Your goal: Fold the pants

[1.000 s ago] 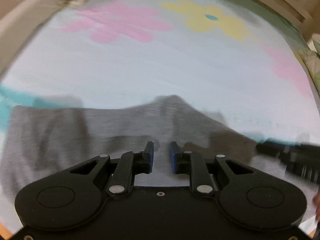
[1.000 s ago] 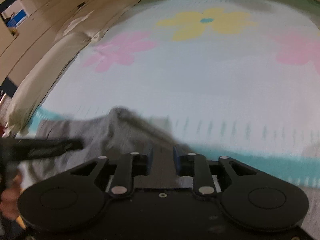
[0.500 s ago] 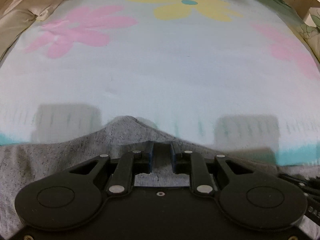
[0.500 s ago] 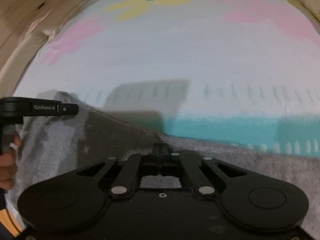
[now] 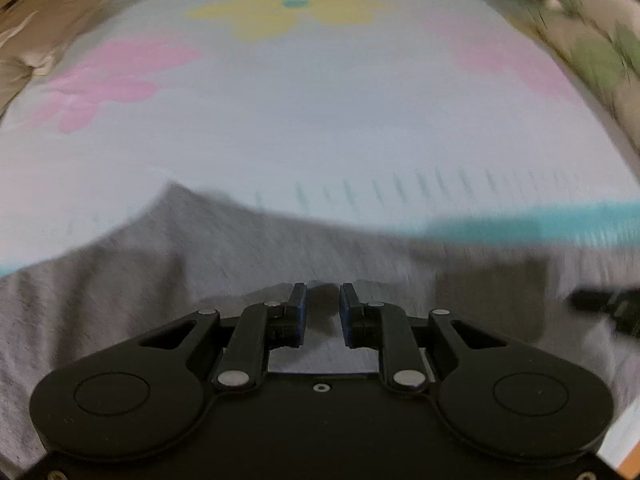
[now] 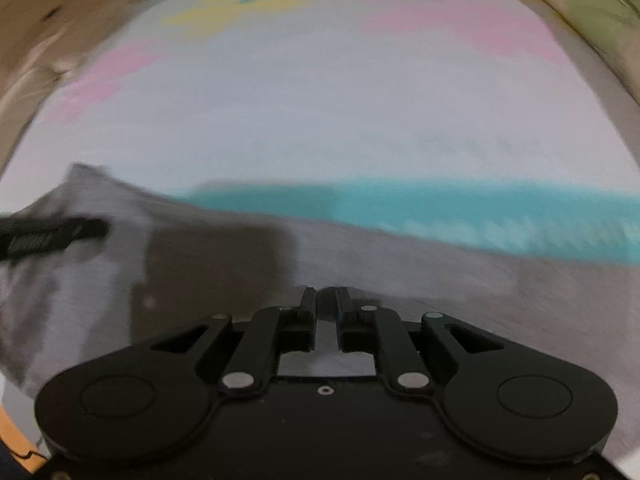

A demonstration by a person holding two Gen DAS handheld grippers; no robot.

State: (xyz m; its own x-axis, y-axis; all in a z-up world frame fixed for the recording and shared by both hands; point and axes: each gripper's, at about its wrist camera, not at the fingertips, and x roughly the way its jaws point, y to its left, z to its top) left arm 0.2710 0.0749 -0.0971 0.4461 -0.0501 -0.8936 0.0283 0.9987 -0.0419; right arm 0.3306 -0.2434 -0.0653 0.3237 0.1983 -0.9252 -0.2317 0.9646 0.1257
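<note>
The grey heathered knit pants lie spread across the near edge of a pale blue bedspread printed with pink and yellow flowers, and their cloth covers much of the teal band that runs along that near edge. The far outline of the garment rises to a blunt peak toward the left side of the bedspread and slopes down to either side. Both views are smeared by motion, so fine folds in the cloth cannot be made out.

The left gripper, black with blue-edged pads, sits low over the pants near the near edge, its fingers set a narrow gap apart with only grey fabric seen between them; nothing is pinched. In its view the dark tip of the other tool shows at the right edge, over the cloth.

The right gripper is likewise just over the pants, to the right of the peak, its black fingers parted by a slim gap with bare cloth showing through. A dark rectangular shadow falls on the fabric to its left, and beyond that the left tool's black finger reaches in from the left edge.

Tan bedding or a pillow lies along the far left corner, and a green leaf-patterned fabric edges the far right corner.
</note>
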